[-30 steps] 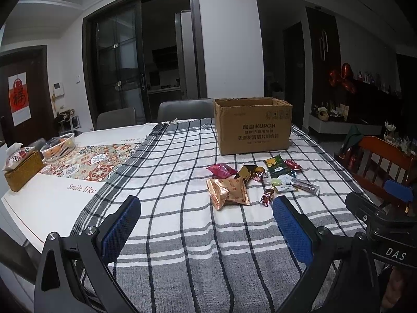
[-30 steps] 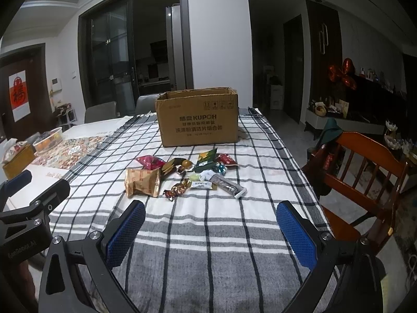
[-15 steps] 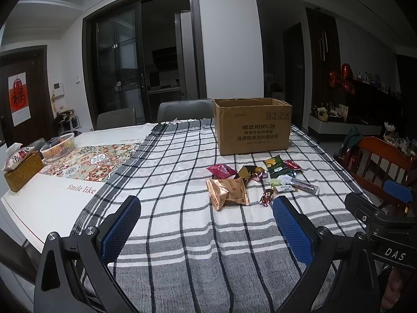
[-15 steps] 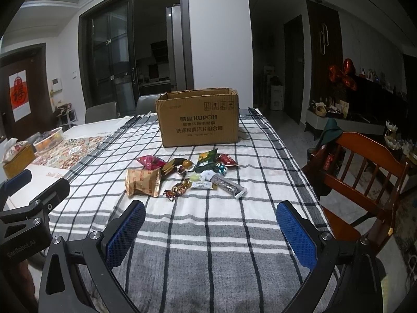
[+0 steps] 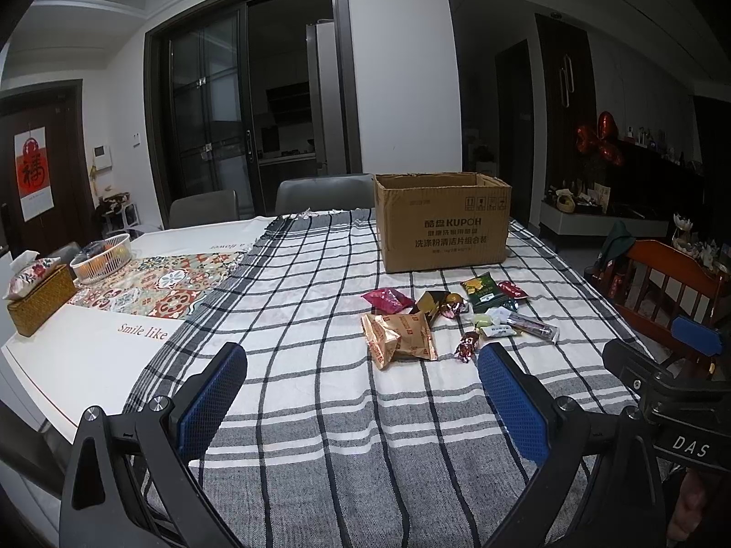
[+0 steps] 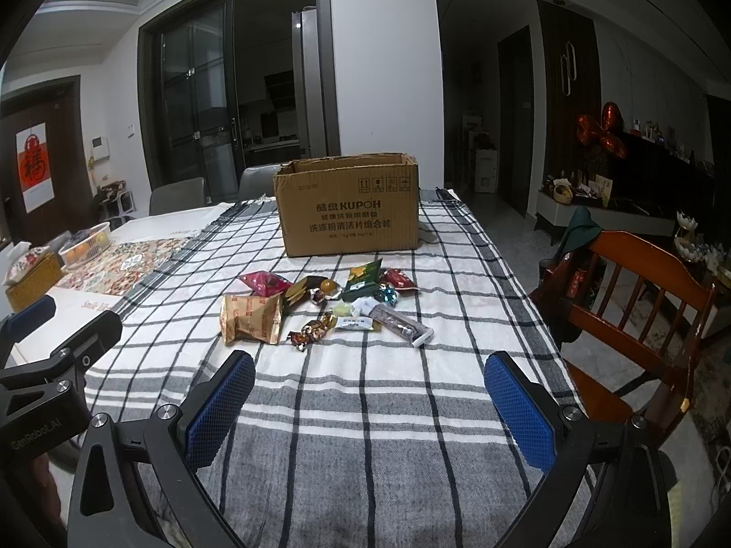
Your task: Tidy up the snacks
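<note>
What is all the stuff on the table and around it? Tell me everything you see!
Cardboard box: one, brown, open top, far end of the checked cloth.
Gold snack bag: one, gold, left front of the snack pile.
Pink packet: one, pink, behind the gold bag.
Green packet: one, dark green, before the box.
Long grey packet: one, right front of the pile.
Small wrapped candies: several, mixed colours, mid pile.
Checked cloth: one, white, grey, black, covers the table.
White basket: one, far left.
Wooden chair: one, red-brown, right.
Left gripper: blue pads, open.
Right gripper: blue pads, open.
</note>
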### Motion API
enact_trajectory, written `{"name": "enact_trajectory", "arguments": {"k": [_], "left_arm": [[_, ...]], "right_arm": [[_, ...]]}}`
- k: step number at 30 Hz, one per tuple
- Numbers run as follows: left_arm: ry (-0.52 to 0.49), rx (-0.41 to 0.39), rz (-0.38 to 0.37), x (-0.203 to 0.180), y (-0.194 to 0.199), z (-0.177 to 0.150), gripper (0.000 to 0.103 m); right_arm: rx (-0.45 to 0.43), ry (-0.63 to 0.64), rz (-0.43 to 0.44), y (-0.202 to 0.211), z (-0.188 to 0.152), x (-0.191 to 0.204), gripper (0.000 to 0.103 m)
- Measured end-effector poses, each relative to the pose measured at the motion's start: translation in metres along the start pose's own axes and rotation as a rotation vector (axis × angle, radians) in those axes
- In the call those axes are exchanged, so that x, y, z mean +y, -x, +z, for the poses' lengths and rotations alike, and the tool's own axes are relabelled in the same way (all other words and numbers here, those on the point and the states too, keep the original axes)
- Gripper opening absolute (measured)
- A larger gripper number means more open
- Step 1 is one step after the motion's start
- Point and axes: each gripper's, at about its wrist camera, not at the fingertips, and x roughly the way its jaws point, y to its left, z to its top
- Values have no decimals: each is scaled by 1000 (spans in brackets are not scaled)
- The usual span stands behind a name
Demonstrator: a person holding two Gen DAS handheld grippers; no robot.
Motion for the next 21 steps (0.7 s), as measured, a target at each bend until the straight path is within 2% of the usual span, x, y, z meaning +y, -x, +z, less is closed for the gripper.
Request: {"name": "enact_trajectory", "arguments": {"k": [21], "left_arm": [[2,4,-11,-1,-1,-1,103]], "right_arm": [[6,4,2,0,-2,1,102]]}}
